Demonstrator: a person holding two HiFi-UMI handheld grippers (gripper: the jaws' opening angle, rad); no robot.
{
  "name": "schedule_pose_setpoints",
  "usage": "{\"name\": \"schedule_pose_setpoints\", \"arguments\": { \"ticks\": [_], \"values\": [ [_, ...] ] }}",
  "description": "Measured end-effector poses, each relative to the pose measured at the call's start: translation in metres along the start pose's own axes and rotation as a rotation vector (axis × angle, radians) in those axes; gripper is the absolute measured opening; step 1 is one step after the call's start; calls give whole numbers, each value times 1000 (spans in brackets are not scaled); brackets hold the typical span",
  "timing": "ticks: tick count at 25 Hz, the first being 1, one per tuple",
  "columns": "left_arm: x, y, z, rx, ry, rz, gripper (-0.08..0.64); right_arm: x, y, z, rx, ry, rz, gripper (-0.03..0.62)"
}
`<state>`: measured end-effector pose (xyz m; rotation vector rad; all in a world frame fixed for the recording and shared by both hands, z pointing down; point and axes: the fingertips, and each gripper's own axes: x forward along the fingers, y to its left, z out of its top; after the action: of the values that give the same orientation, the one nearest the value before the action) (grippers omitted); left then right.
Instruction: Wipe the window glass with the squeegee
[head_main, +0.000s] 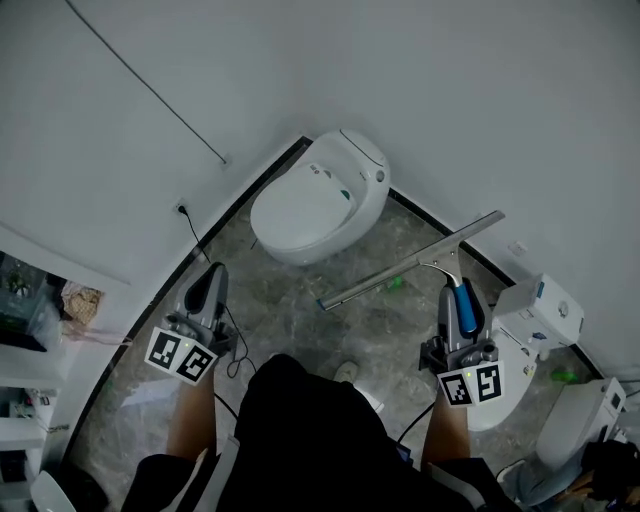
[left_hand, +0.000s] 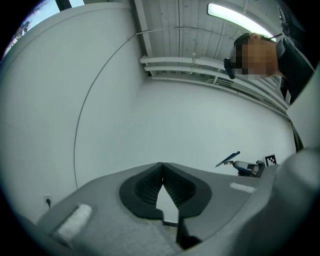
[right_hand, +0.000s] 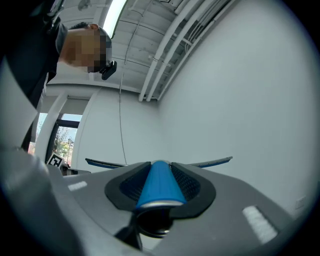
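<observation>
My right gripper (head_main: 461, 297) is shut on the blue handle (right_hand: 159, 183) of the squeegee, whose long metal blade (head_main: 412, 260) sticks out crosswise above the floor. In the right gripper view the blade (right_hand: 212, 162) spreads to both sides beyond the jaws, against a white wall. My left gripper (head_main: 211, 283) is held at the left, jaws shut with nothing between them. In the left gripper view its pads (left_hand: 146, 185) meet at the tips, and the squeegee (left_hand: 228, 159) shows far off at the right. A window (right_hand: 64, 137) shows at the far left of the right gripper view.
A white toilet (head_main: 318, 196) stands in the corner ahead on a grey marble floor (head_main: 300, 315). More white fixtures (head_main: 535, 325) stand at the right. A shelf with clutter (head_main: 30, 310) is at the left. A cable (head_main: 190, 225) hangs from a wall socket. White walls surround.
</observation>
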<state>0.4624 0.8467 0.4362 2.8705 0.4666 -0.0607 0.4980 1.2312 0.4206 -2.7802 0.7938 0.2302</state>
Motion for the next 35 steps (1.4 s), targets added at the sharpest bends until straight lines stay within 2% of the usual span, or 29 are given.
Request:
{"name": "schedule_pose_setpoints", "arguments": {
  "ticks": [6, 13, 18, 21, 24, 28, 35],
  "values": [
    [-15, 37, 8, 29, -12, 94, 0, 34, 11, -13, 24, 19, 46, 132],
    [10, 107, 9, 9, -45, 113, 1, 90, 35, -17, -21, 10, 46, 132],
    [39, 152, 31, 17, -92, 97, 2, 147, 53, -20, -23, -14, 63, 132],
    [37, 191, 41, 26, -110, 130, 1, 190, 74, -34, -5, -11, 97, 132],
    [19, 233, 45, 33, -111, 198, 2, 233, 101, -51, 3, 5, 162, 132],
    [-23, 285, 54, 52, -125, 324, 0, 290, 145, -74, 33, 19, 276, 132],
    [-124, 346, 72, 87, -161, 585, 0, 380, 253, -115, 103, 55, 542, 132]
  ]
}}
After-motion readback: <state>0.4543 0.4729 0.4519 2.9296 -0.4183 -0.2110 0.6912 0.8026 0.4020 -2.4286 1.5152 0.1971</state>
